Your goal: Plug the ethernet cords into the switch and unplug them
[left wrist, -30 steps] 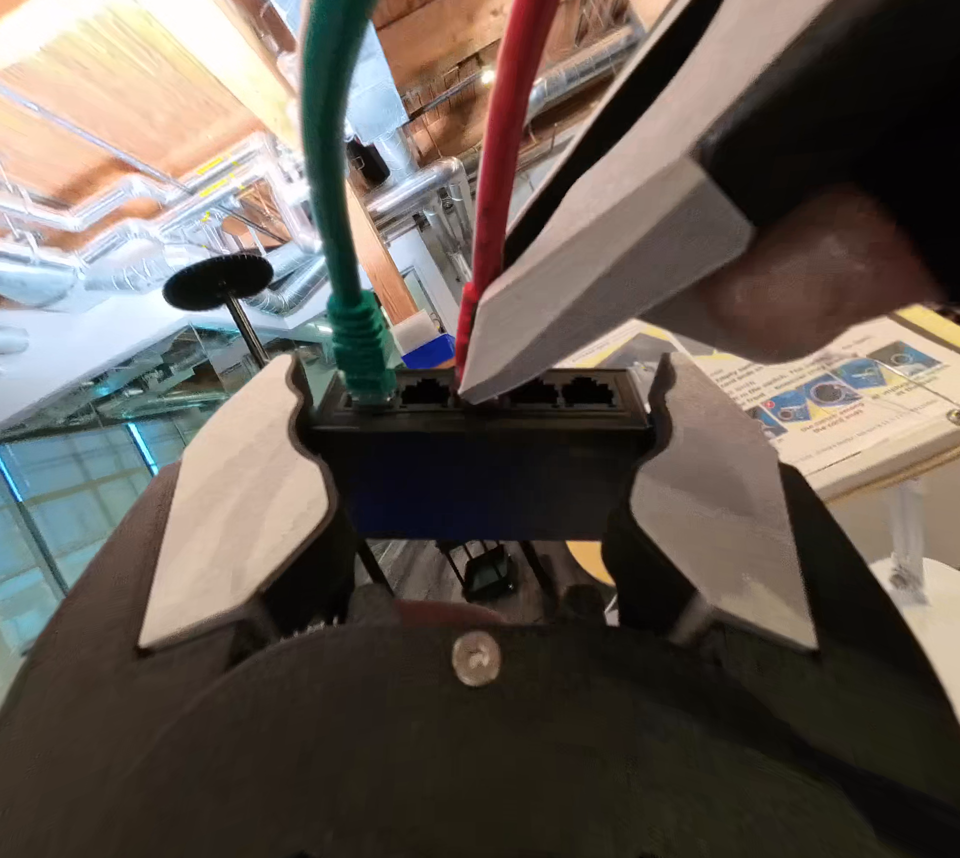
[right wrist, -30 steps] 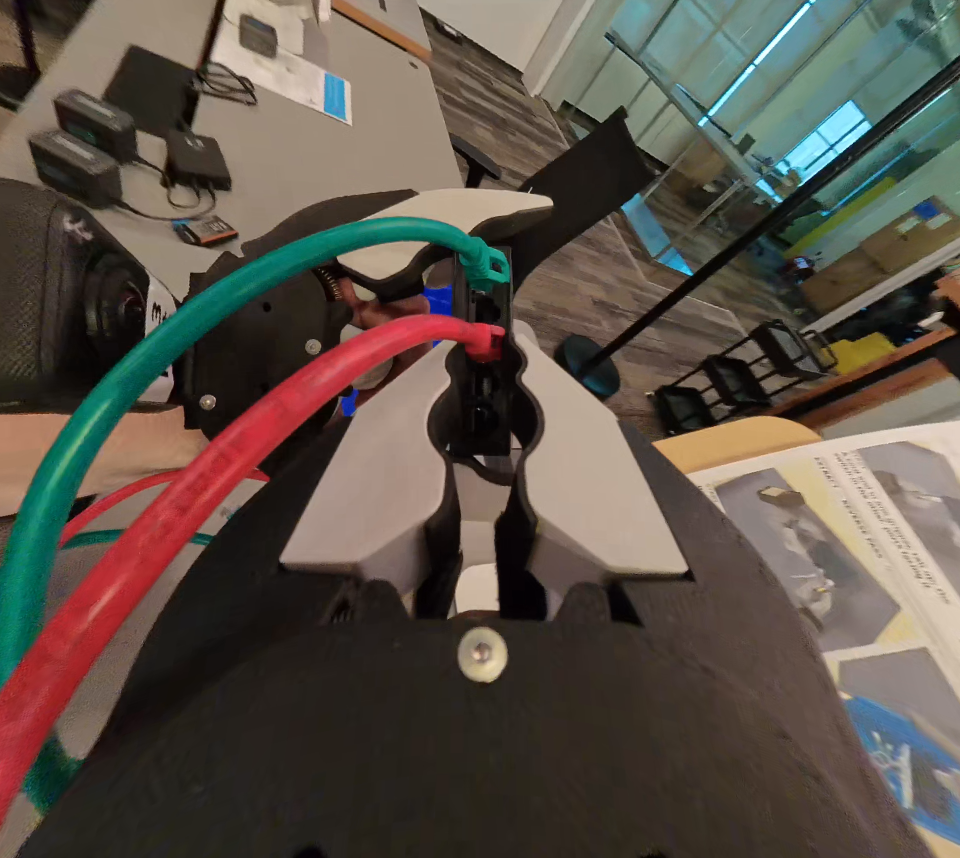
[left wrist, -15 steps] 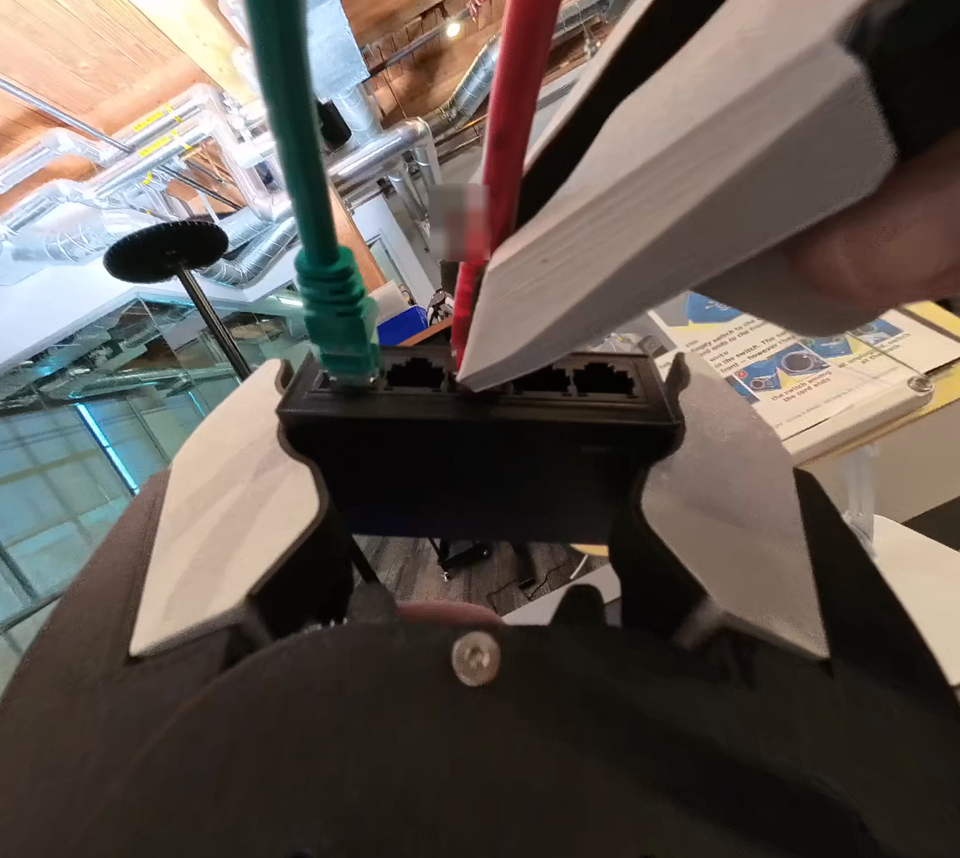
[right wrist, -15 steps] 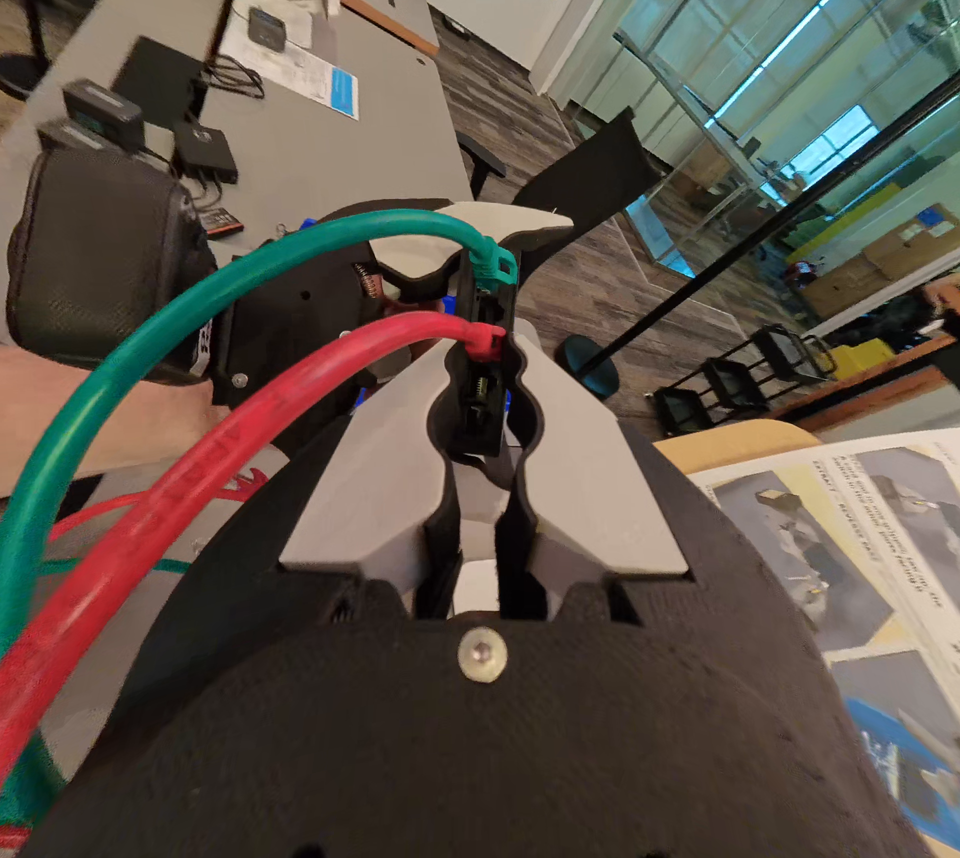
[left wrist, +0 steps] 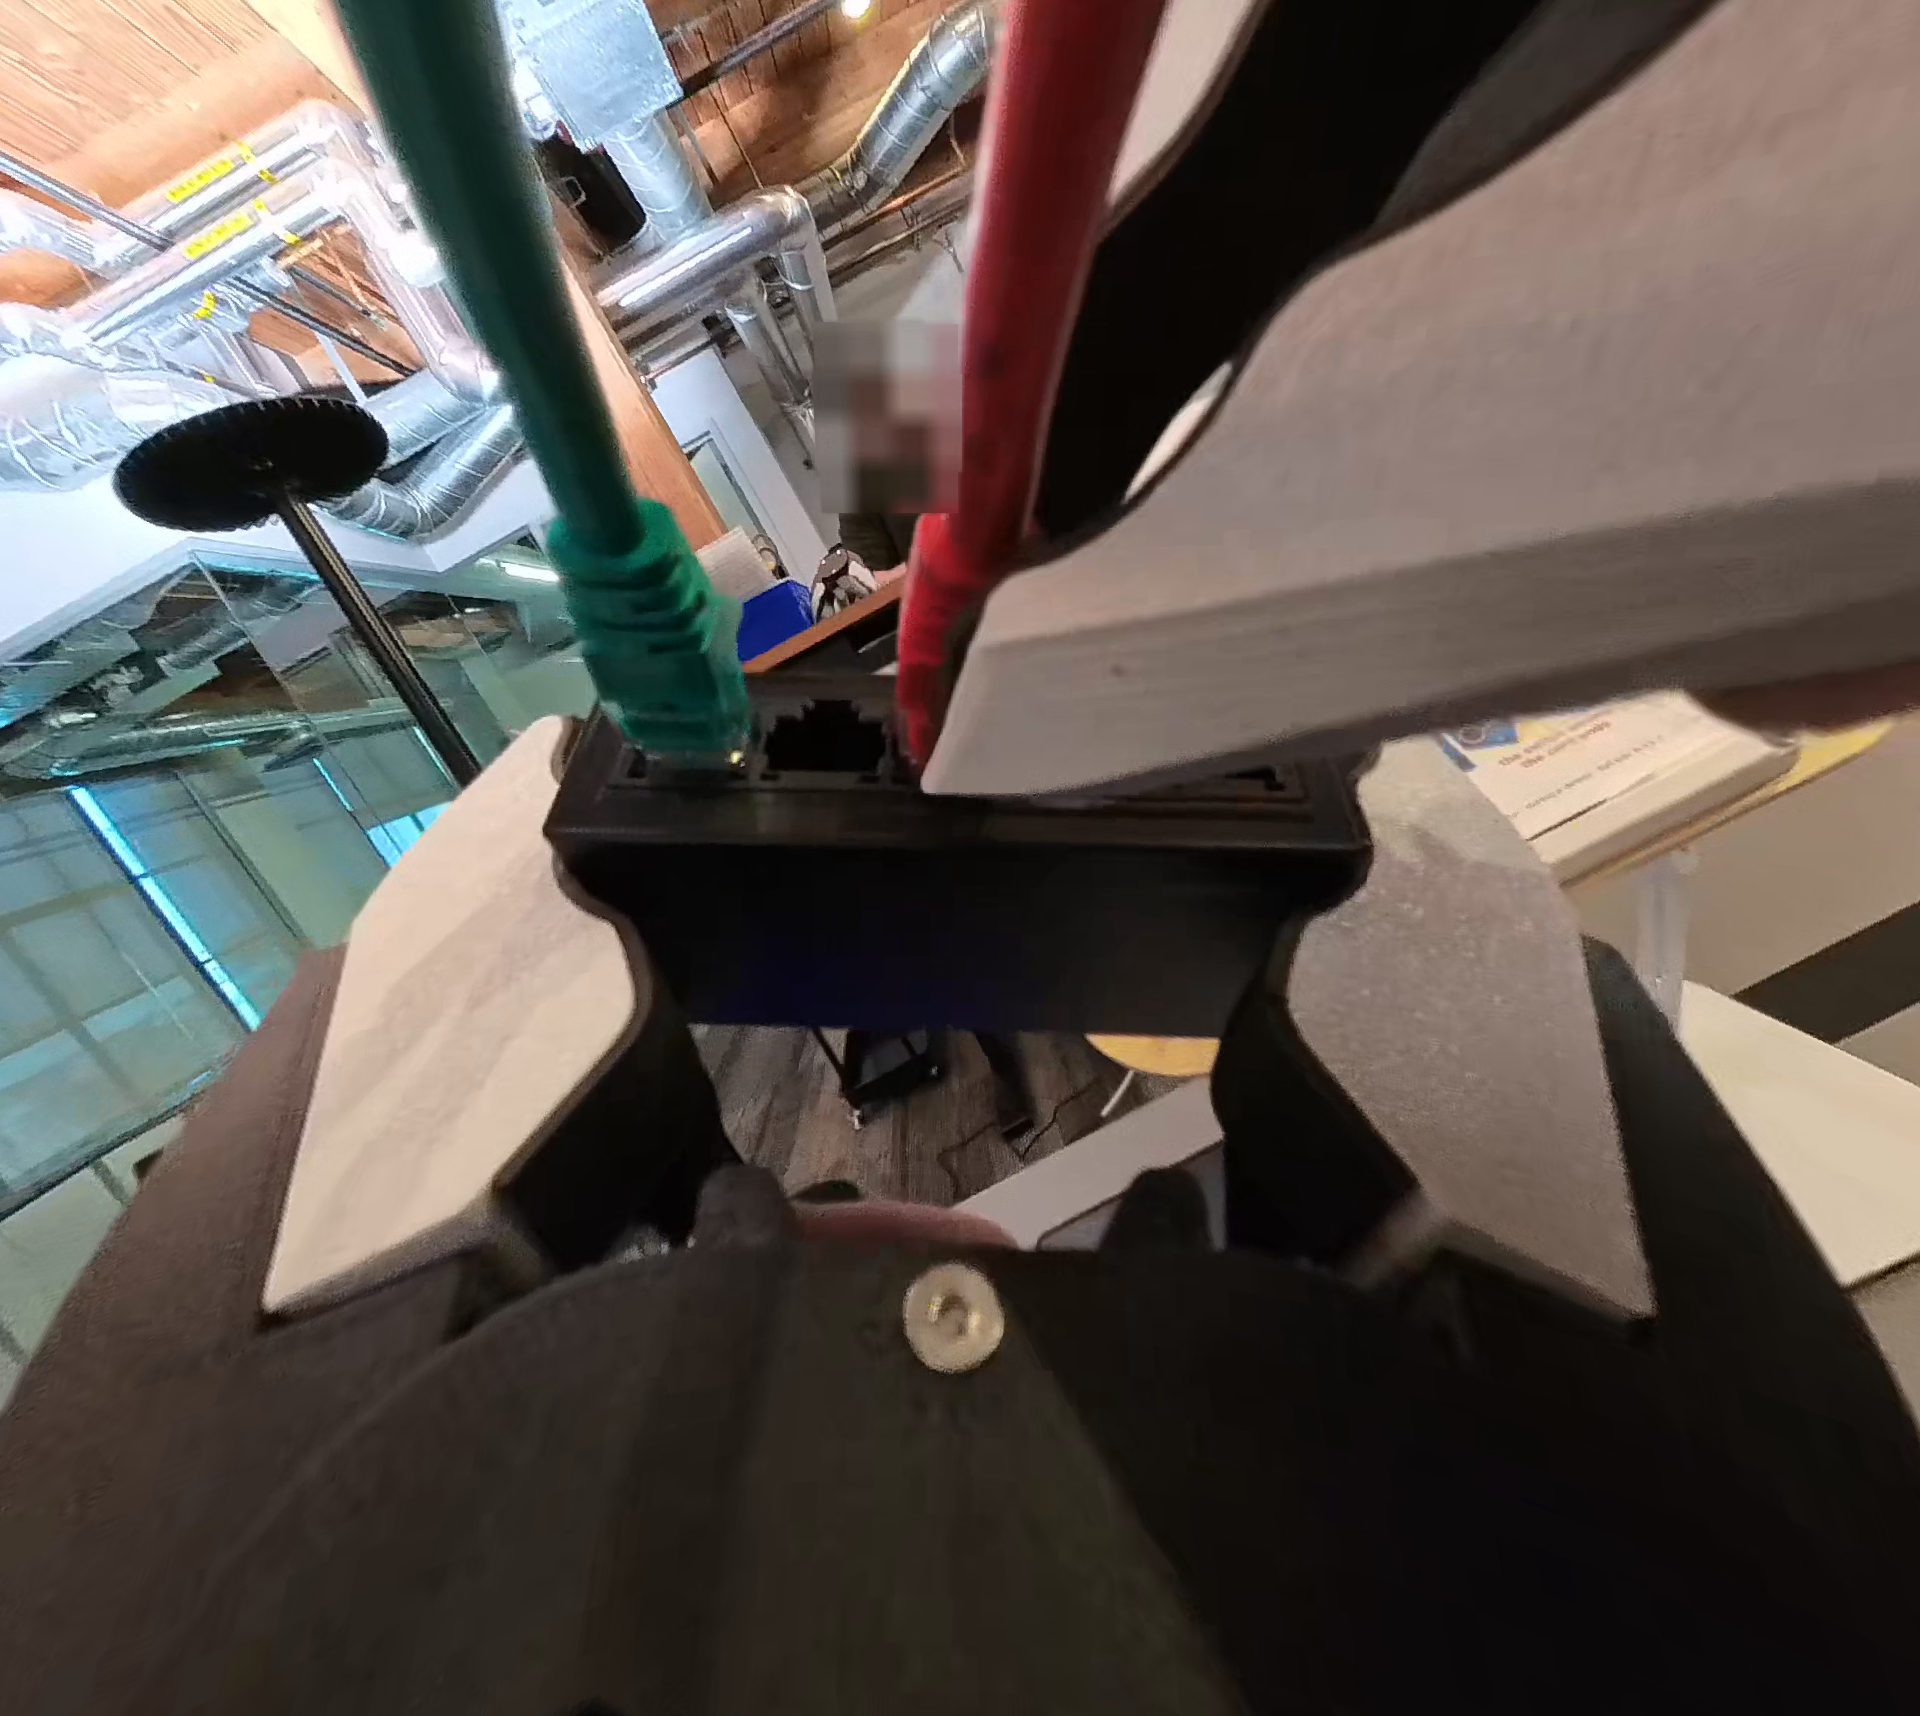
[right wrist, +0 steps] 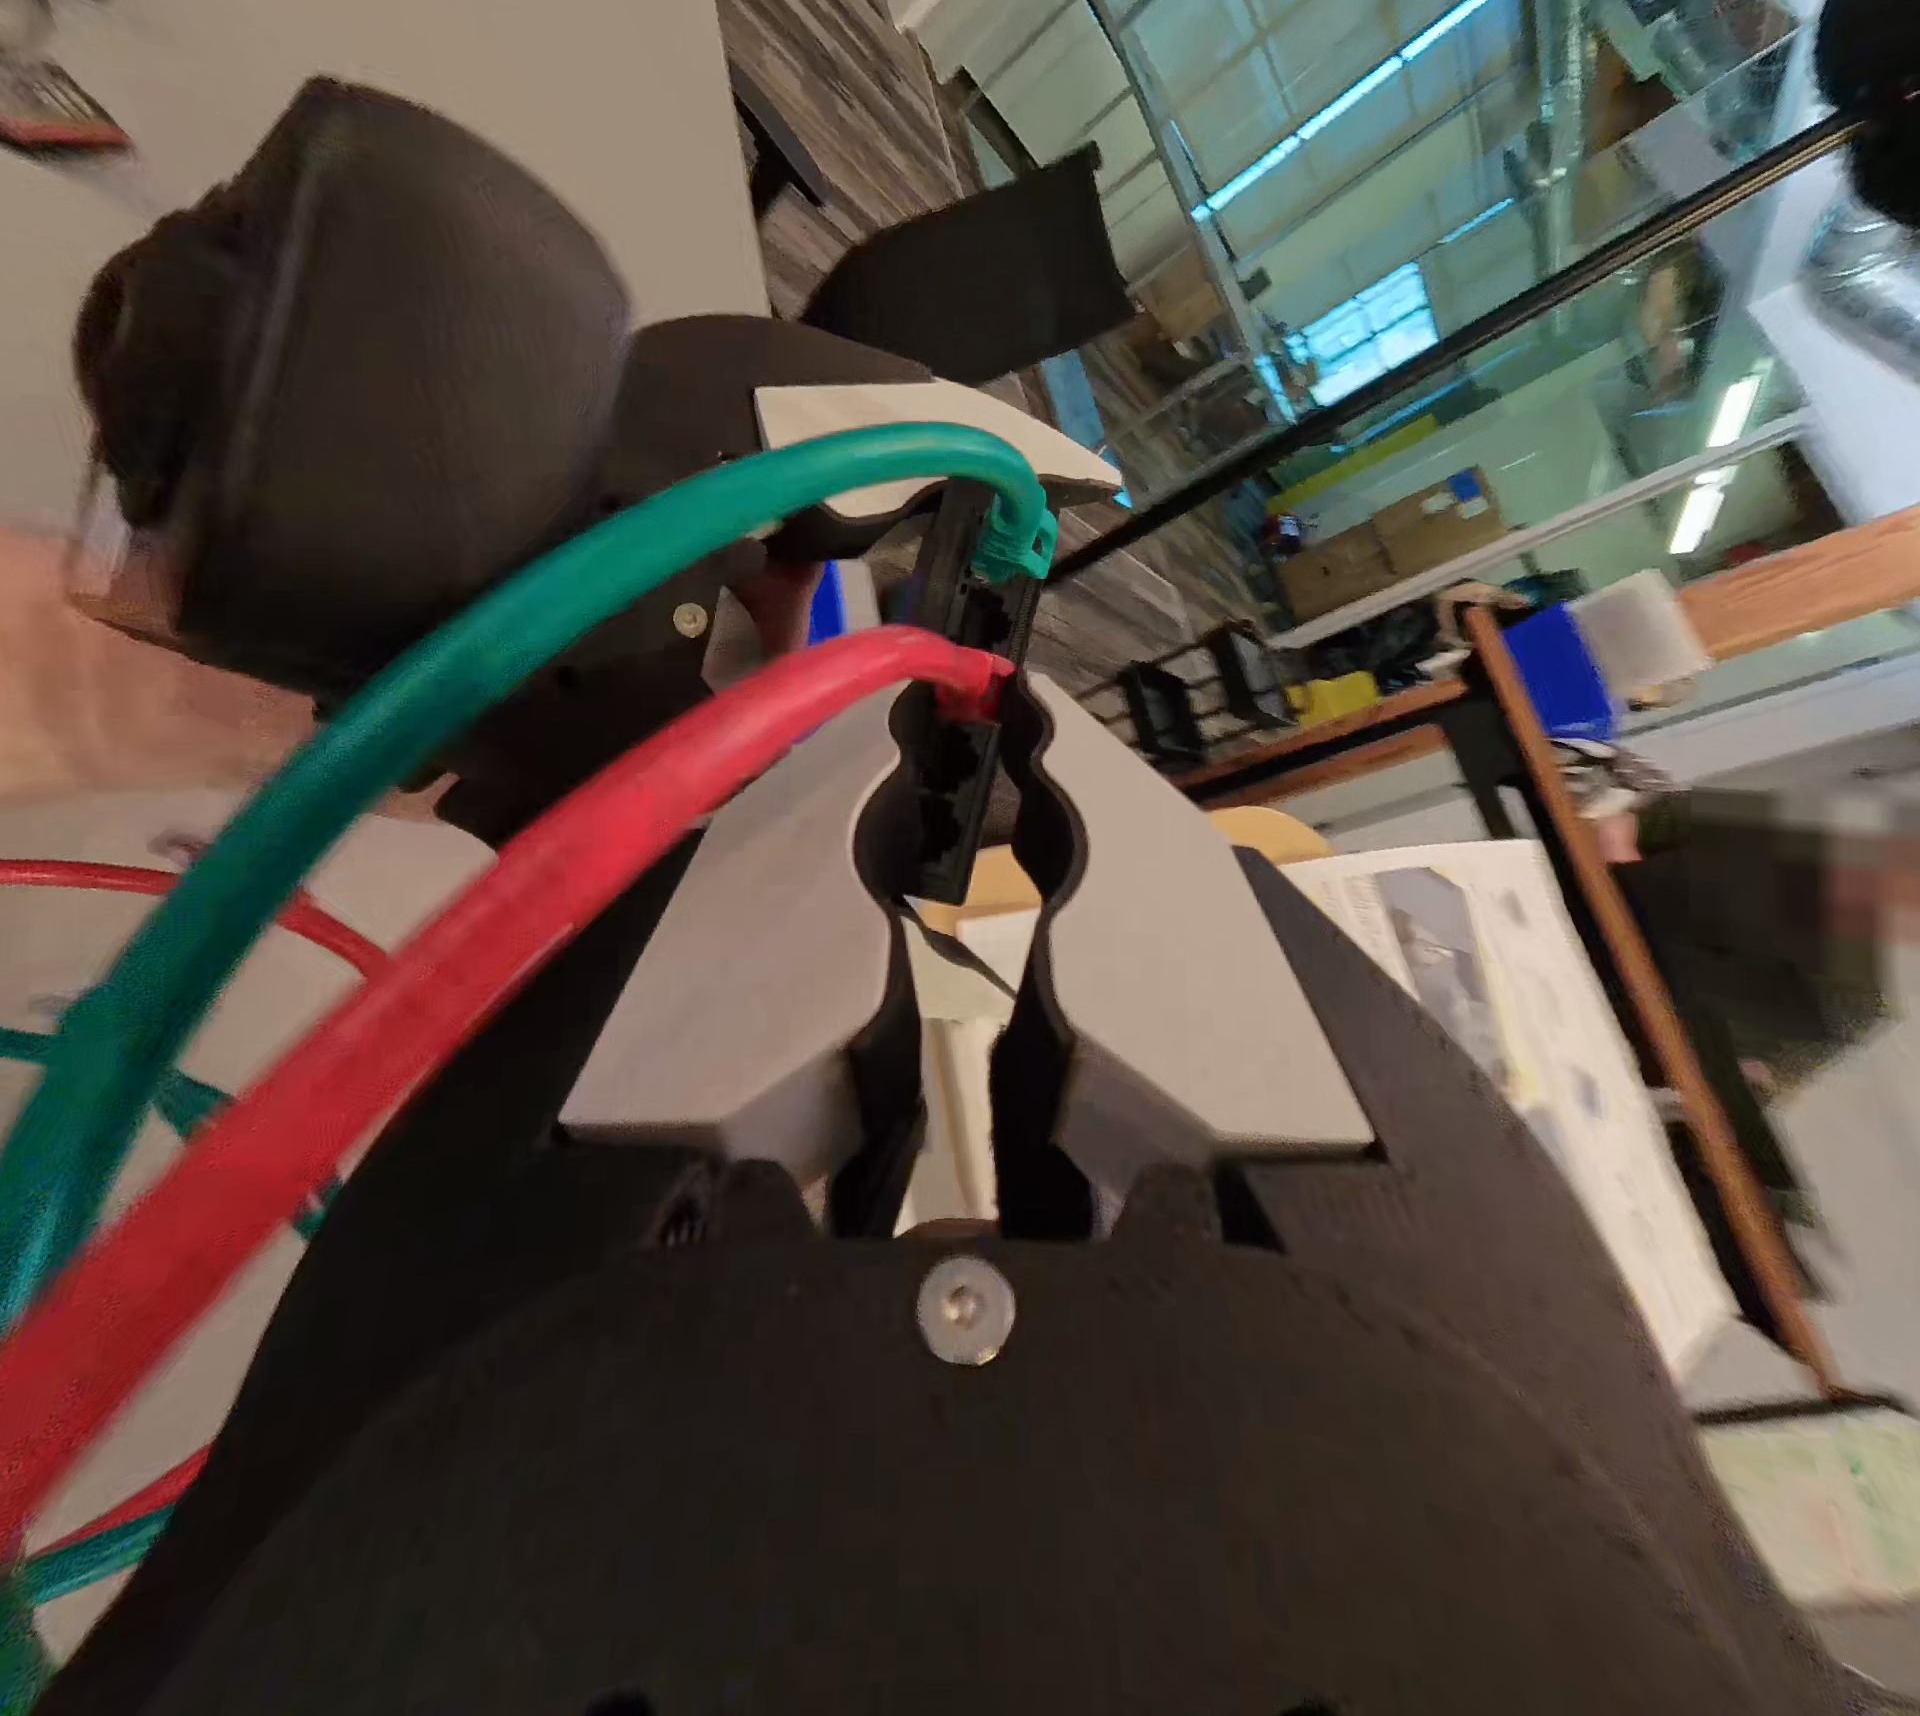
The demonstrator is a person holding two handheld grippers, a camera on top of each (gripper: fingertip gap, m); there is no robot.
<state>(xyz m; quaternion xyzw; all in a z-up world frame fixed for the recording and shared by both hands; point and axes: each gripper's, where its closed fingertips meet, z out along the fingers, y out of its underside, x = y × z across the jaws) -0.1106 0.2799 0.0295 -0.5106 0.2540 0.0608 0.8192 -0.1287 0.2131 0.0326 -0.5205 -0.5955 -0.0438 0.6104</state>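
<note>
My left gripper [left wrist: 966, 783] is shut on the two ends of a black switch [left wrist: 956, 918] and holds it in the air, ports facing away. A green cord [left wrist: 655, 627] is plugged into the leftmost port. A red cord [left wrist: 935, 617] sits in the third port, and the port between them is empty. My right gripper [right wrist: 982, 690] is closed on the red cord's plug [right wrist: 971, 692]. One of its grey fingers [left wrist: 1403, 544] covers the right-hand ports. In the right wrist view the switch [right wrist: 966, 793] shows edge-on, with the green cord [right wrist: 1013, 539] at its far end.
A grey table [right wrist: 468, 56] lies behind the left gripper's body [right wrist: 364, 367]. A printed sheet [right wrist: 1475, 1043] lies to the right. A black stand with a round top [left wrist: 249, 461] rises on the left. A wooden-edged table [right wrist: 1538, 793] with a blue bin [right wrist: 1558, 679] and a person stand beyond. The left gripper's tips are roughly 6 centimetres from the right gripper's.
Both grippers and the switch have tilted together, so the right wrist view has rolled and blurred. Both cords have stayed in their ports and both grips have held.
</note>
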